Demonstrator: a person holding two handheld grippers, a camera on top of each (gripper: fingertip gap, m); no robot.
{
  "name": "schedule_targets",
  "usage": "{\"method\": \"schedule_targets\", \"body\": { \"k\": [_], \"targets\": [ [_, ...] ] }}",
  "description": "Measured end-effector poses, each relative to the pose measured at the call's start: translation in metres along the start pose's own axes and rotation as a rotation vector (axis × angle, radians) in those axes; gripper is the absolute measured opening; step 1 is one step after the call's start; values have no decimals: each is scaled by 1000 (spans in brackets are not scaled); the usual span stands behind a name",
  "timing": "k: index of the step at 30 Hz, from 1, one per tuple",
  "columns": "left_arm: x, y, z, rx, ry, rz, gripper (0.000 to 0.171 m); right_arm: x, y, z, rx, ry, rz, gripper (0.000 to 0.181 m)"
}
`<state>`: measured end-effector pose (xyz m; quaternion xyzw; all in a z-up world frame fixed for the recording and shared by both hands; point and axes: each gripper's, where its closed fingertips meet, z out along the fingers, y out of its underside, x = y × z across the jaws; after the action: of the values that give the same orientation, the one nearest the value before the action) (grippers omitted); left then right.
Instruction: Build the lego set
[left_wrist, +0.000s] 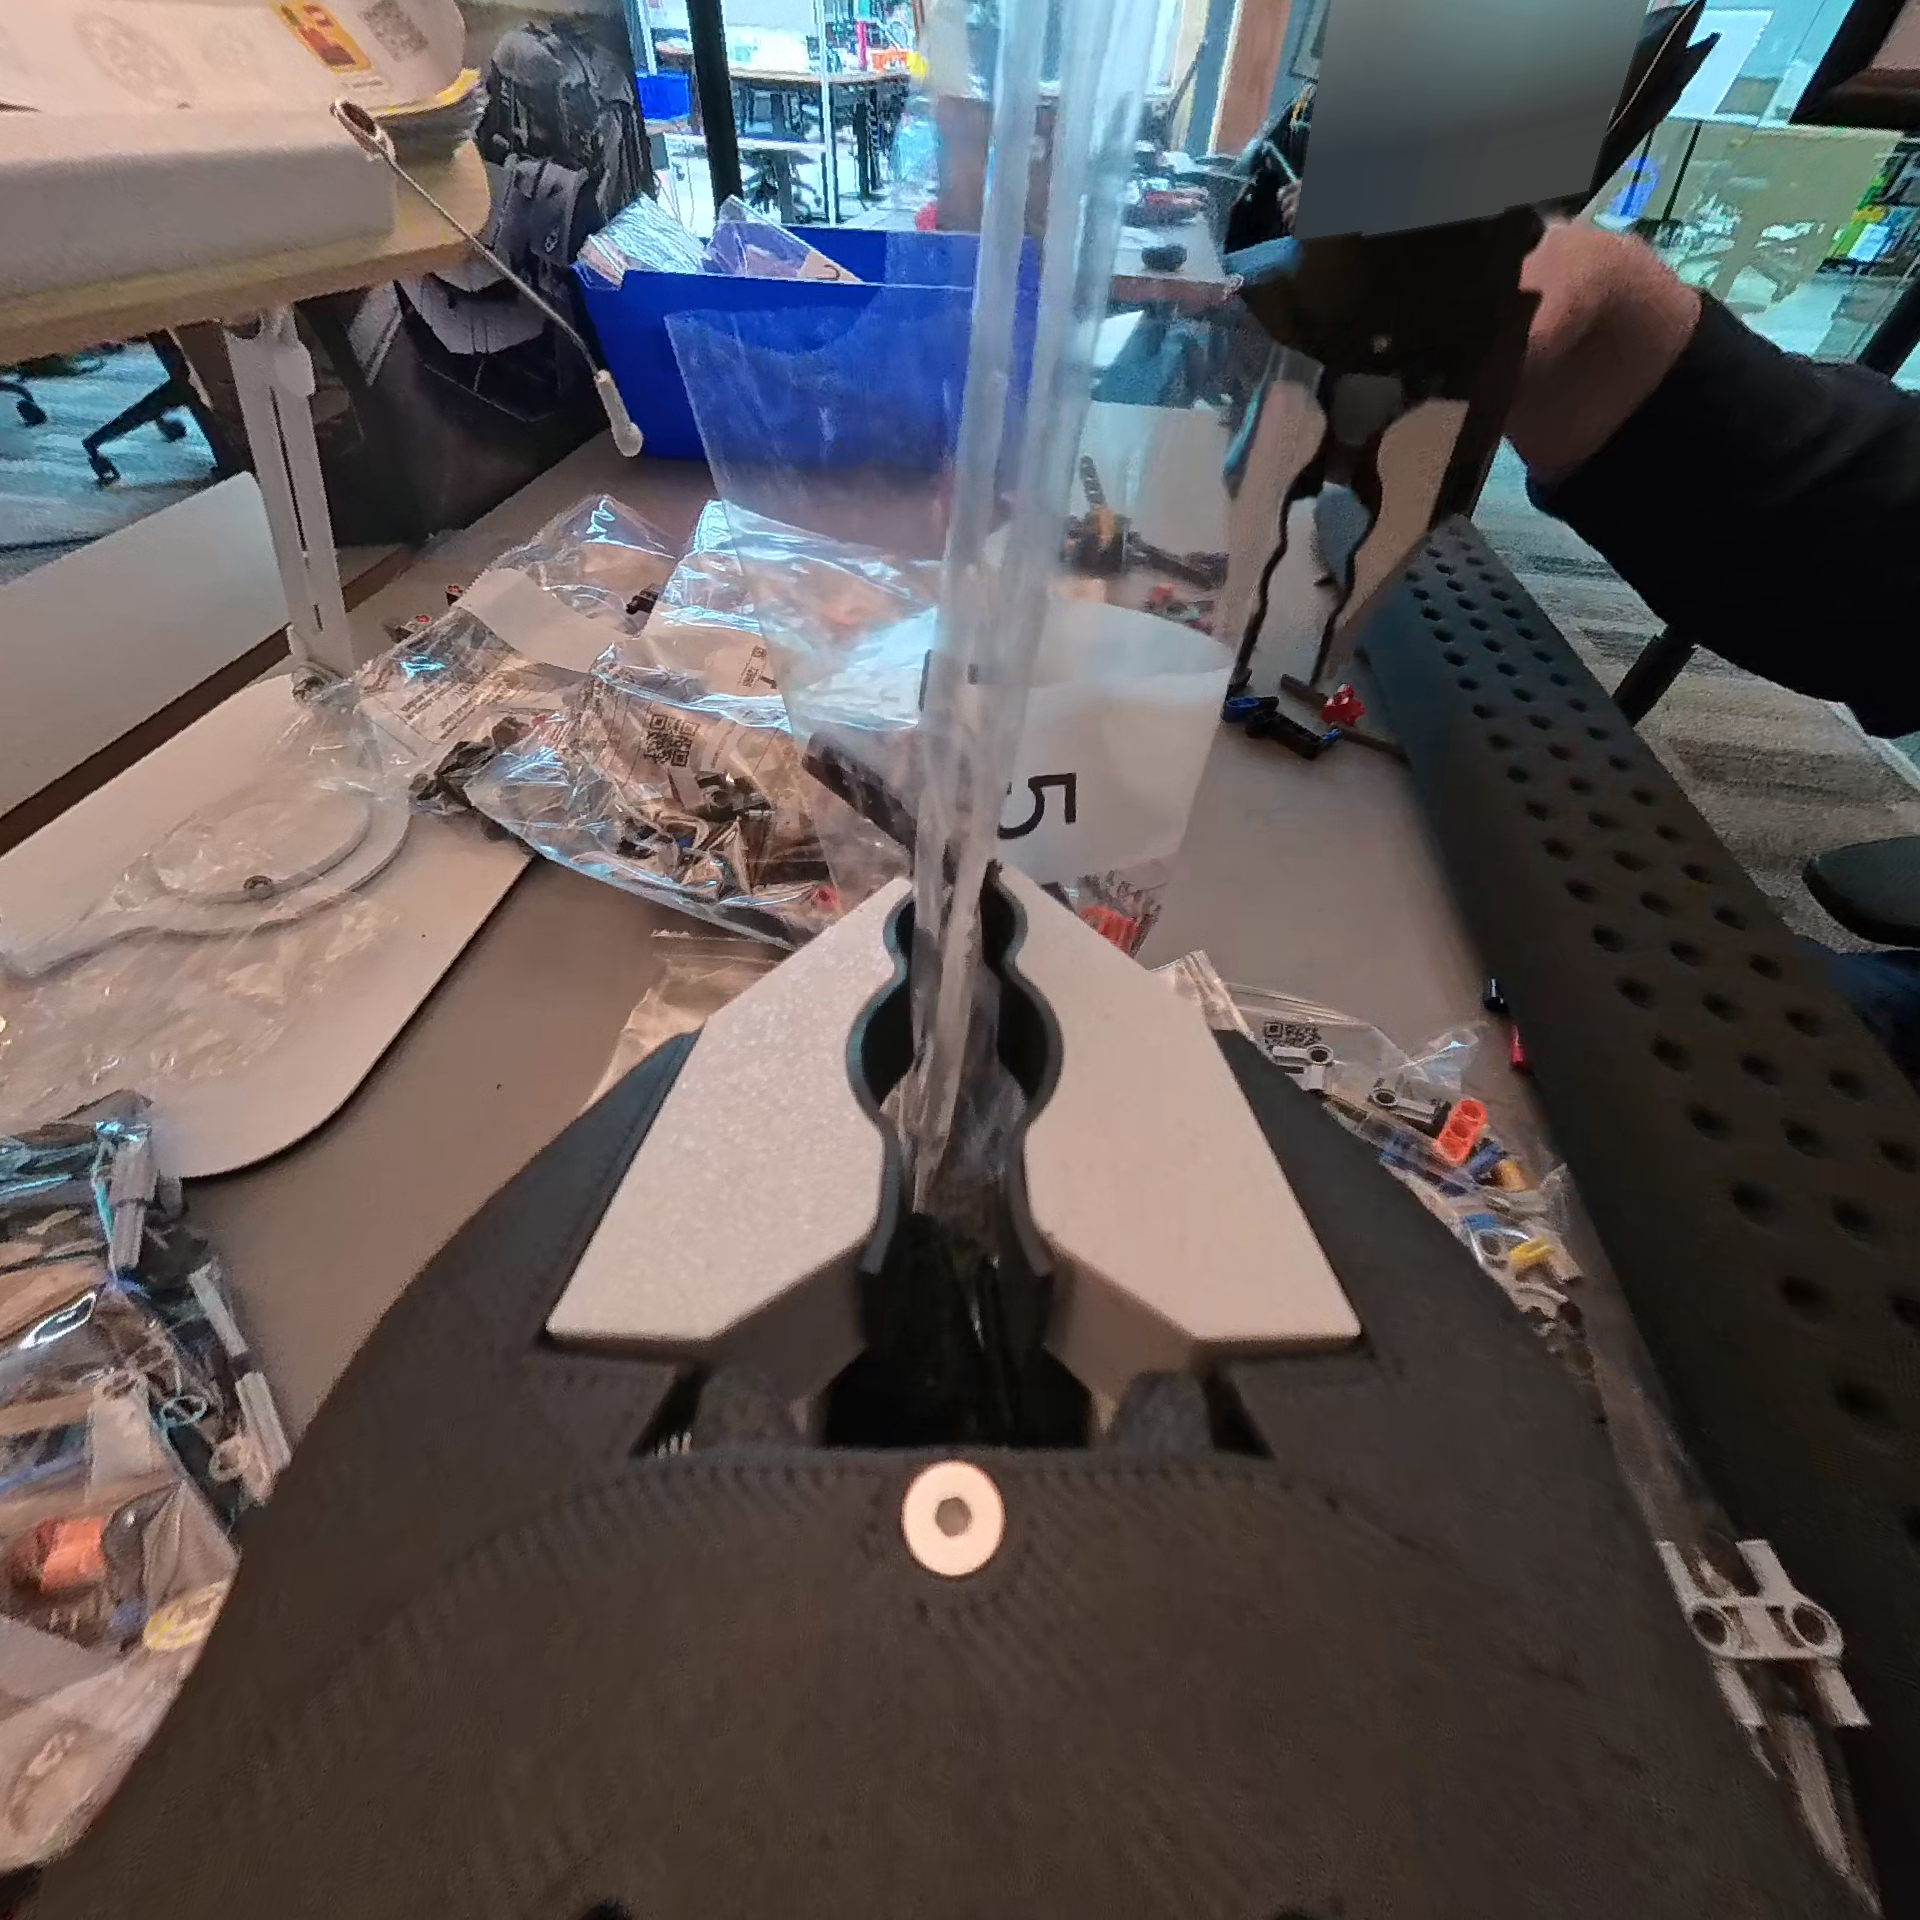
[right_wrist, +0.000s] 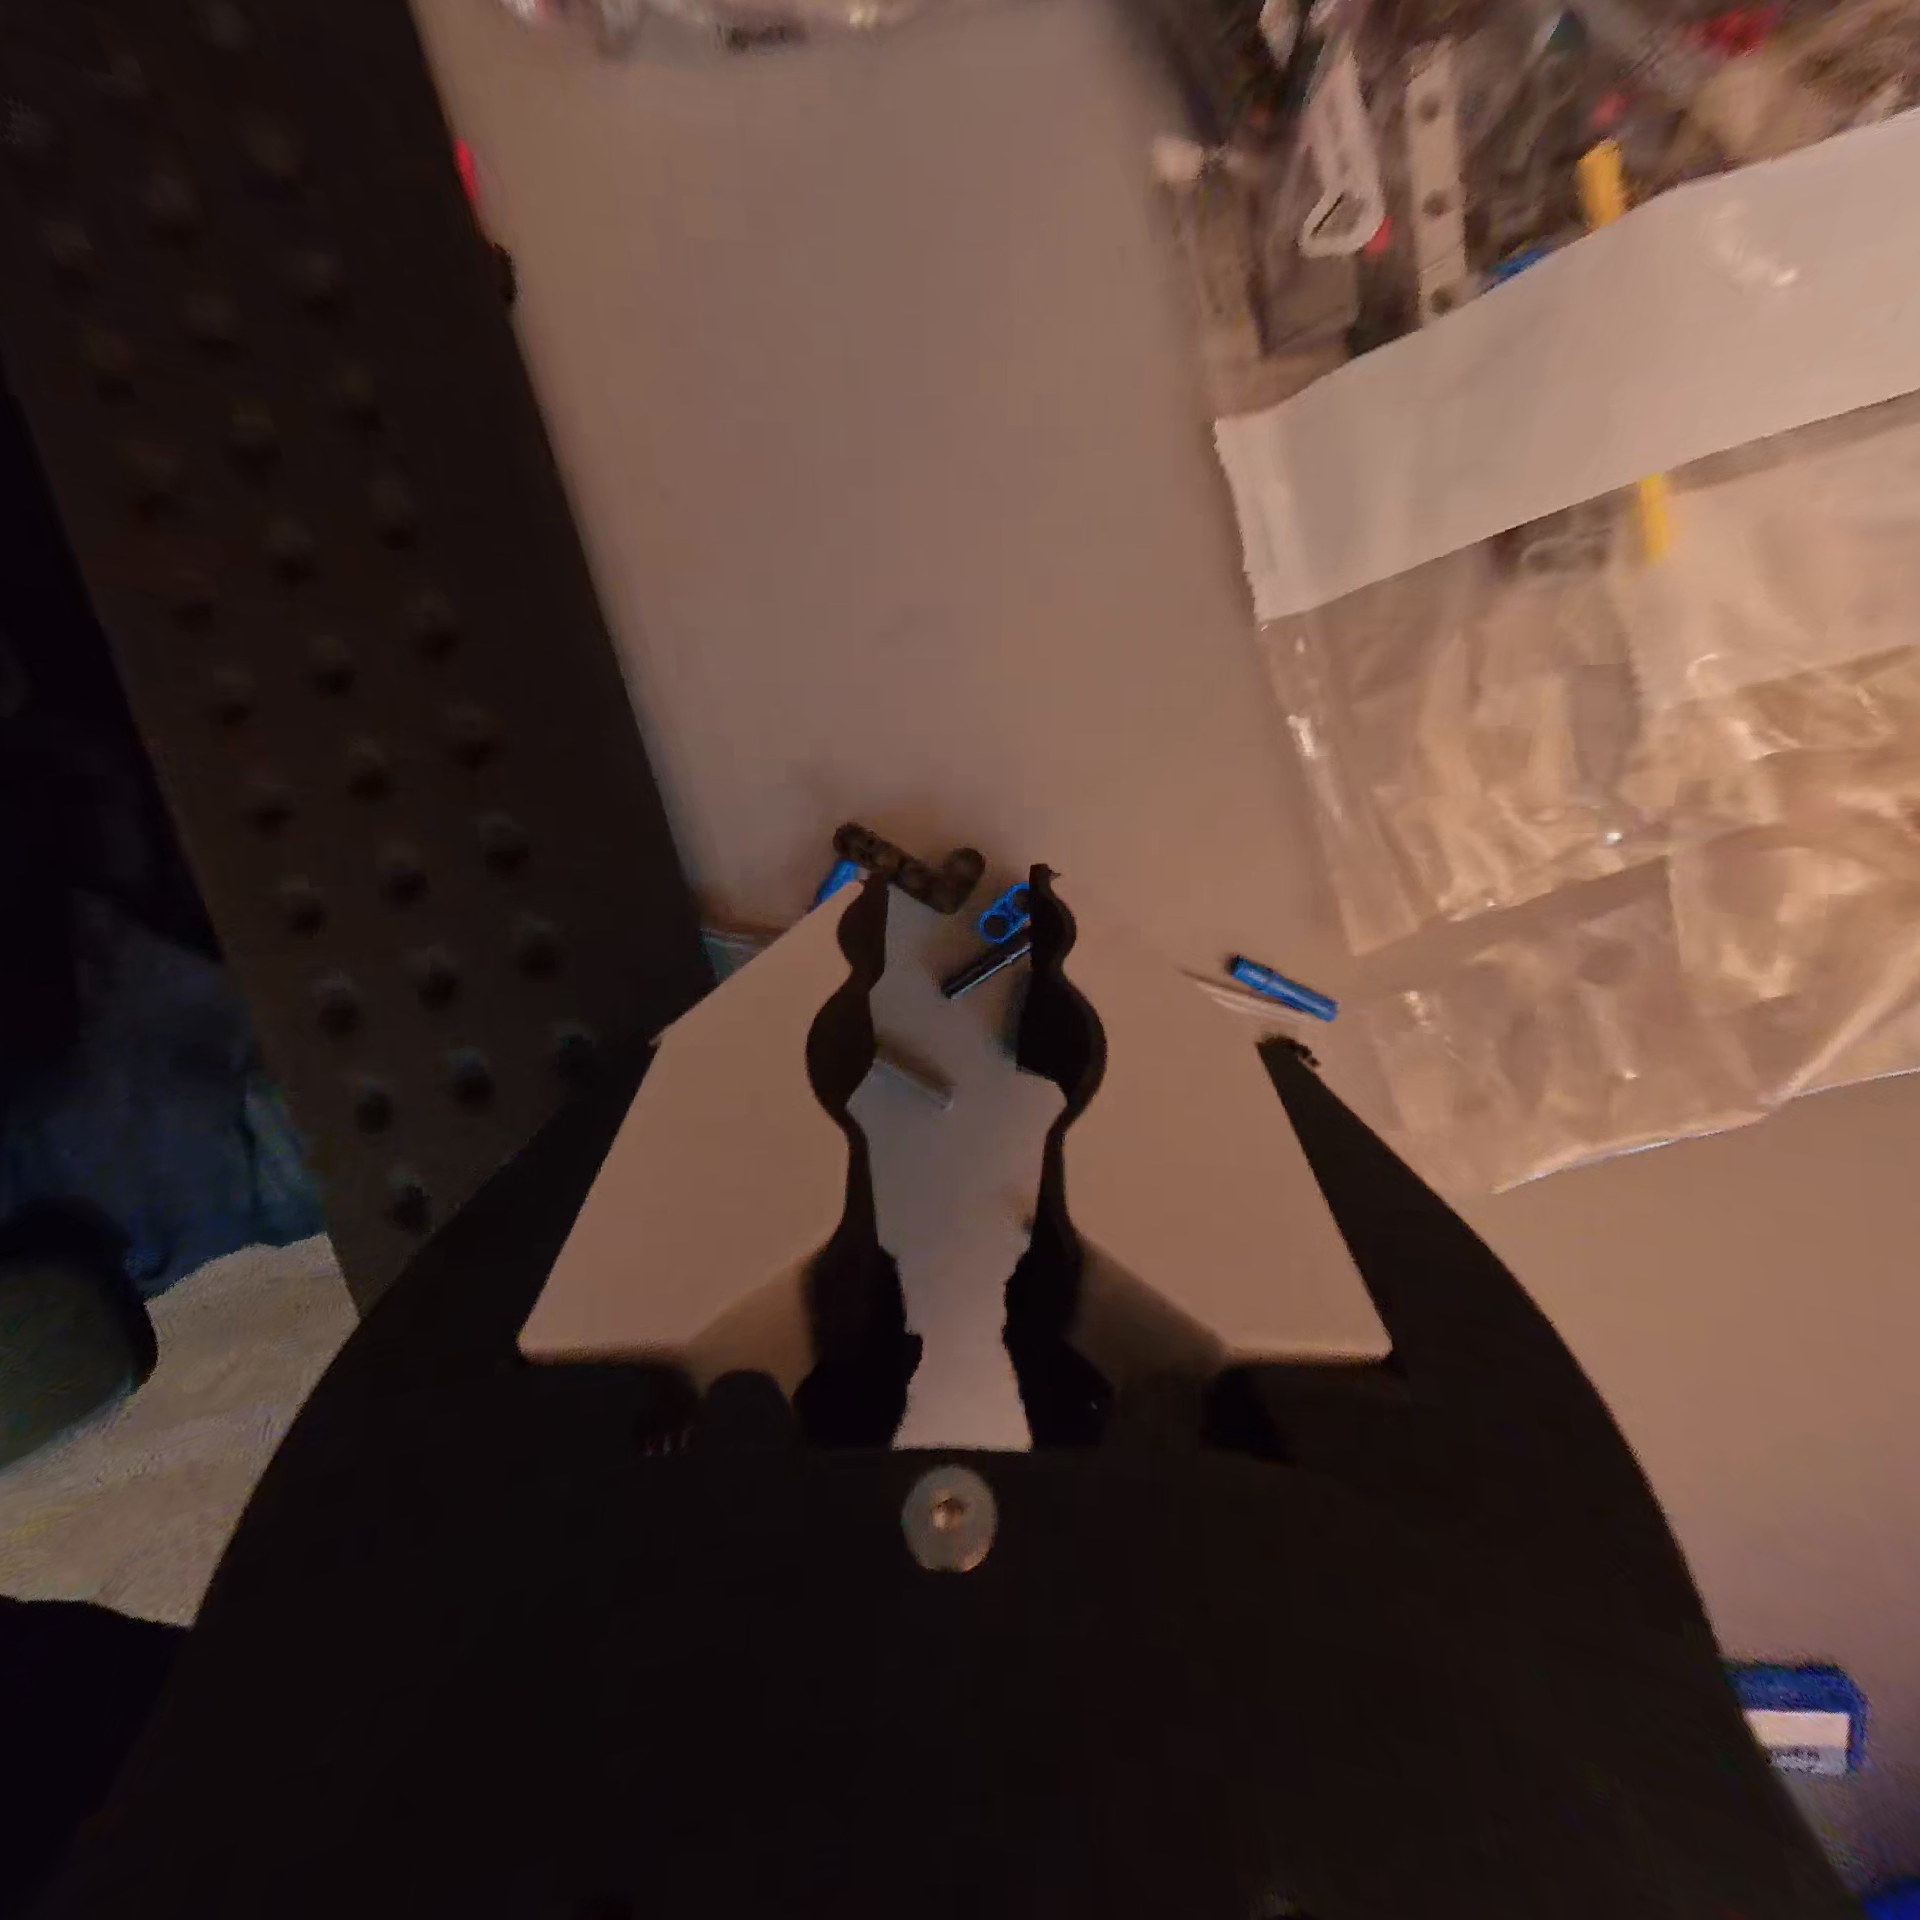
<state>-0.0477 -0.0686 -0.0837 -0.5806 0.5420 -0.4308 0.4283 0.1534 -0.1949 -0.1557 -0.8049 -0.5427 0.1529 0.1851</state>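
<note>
The left gripper is pale grey on the finger faces with a black body, and the bag pinched in it is see-through with a white panel. Toward the far edge of the tabletop, which is a plain grey-beige, there's a bright blue bin, and along the right edge runs a black rail dotted with rows of round holes. Loose bits under the right gripper are a black L-shaped beam, a blue connector and a blue pin, plus orange, yellow and blue pieces in a small clear bag.
</note>
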Motion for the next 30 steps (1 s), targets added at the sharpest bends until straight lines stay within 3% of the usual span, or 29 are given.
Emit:
{"method": "schedule_targets", "body": {
  "k": [2, 7, 16, 25, 28, 30],
  "targets": [
    [-1, 1, 0, -1, -1, -3, 9, -2, 9, 11, -57, -4, -17, 25],
    [0, 1, 0, -5, 4, -2, 9, 1, 3, 18, -55, 28, -47, 2],
    [2, 0, 2, -6, 12, 5, 9, -7, -5, 27, -85, 5, -98, 28],
    [3, -1, 2, -2, 14, 5, 9, -19, -16, 34, -83, -1, -198, 26],
    [2, -1, 2, -1, 13, 6, 9, -22, -21, 37, -82, -7, -217, 21],
    [2, -1, 2, -1, 13, 5, 9, -23, -22, 38, -86, -12, -225, 8]
  ]
}}
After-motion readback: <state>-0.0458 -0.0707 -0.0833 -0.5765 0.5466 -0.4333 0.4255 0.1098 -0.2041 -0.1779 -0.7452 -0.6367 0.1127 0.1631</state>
